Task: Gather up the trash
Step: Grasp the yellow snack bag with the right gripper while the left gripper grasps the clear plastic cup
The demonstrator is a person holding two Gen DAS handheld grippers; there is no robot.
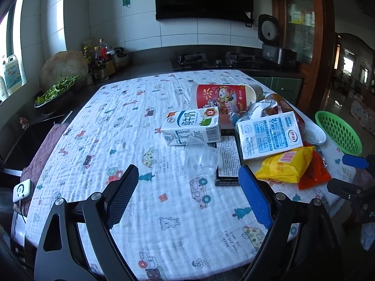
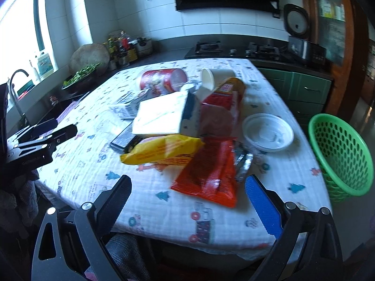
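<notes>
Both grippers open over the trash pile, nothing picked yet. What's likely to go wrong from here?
1. The clear plastic cup lies tipped and nearly see-through; the left gripper may crush it or knock it away.
2. The yellow snack bag overlaps the red wrapper; the right gripper may drag both.
3. The green basket sits beyond the table edge: drops could miss.

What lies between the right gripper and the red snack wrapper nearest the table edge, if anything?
Nothing visible. The right gripper is open and empty, and only bare tablecloth separates it from the red snack wrapper, which lies on top at the pile's near edge. The green basket stands off the table's right side.
</notes>
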